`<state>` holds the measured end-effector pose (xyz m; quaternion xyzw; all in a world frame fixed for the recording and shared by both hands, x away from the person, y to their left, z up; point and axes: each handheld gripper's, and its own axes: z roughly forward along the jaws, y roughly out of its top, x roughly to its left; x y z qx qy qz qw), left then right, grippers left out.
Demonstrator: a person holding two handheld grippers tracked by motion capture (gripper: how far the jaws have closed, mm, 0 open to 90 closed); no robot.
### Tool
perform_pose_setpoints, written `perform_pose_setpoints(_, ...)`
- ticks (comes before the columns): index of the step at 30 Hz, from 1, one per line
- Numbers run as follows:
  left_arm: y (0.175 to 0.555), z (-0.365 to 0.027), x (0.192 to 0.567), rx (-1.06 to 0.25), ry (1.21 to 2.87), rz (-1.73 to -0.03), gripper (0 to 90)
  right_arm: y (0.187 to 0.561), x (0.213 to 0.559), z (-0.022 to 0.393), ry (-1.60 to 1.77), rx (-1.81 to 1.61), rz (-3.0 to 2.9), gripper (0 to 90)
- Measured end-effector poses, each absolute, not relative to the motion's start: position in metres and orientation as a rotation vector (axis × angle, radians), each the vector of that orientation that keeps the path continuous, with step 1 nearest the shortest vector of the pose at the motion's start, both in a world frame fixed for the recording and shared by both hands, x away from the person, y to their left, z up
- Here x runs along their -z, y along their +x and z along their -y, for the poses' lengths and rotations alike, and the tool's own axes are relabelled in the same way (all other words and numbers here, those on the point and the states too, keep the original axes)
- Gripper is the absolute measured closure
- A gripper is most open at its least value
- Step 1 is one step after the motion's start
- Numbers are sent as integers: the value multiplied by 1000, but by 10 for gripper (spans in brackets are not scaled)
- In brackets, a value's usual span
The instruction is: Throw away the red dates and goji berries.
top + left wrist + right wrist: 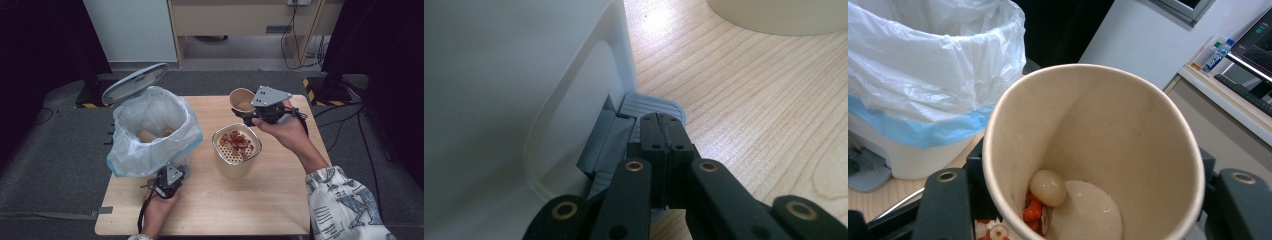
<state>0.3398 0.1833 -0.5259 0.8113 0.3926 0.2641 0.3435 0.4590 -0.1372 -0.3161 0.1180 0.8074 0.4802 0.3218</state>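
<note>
Right gripper (pixel 248 116) clamped on paper cup (pixel 242 100) near table (pixel 280 200) far edge, tilted over strainer container (pixel 236 145), likely to tip leftovers; left gripper (pixel 663 131) jaws closed empty, pressing bin pedal (pixel 651 106) to hold lid (pixel 134 82) up.

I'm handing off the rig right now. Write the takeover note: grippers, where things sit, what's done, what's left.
Left gripper: jaws shut with nothing between them, tips on the grey pedal at the foot of the bin; the lid stands open.
Right gripper: shut on the paper cup, held tilted above the strainer pot.
Done: food scraps lie in the strainer; paper cups already lie in the bin's bag.
Left: a pale round piece and orange bits remain in the cup. Probably tip them out, then drop the cup into the bin while the pedal is pressed.
</note>
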Motion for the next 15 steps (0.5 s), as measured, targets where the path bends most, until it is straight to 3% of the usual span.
perform_pose_setpoints(15,340,-183,526,-685,2108,-1020,889,462,314,139,392,-1384,-2118,338)
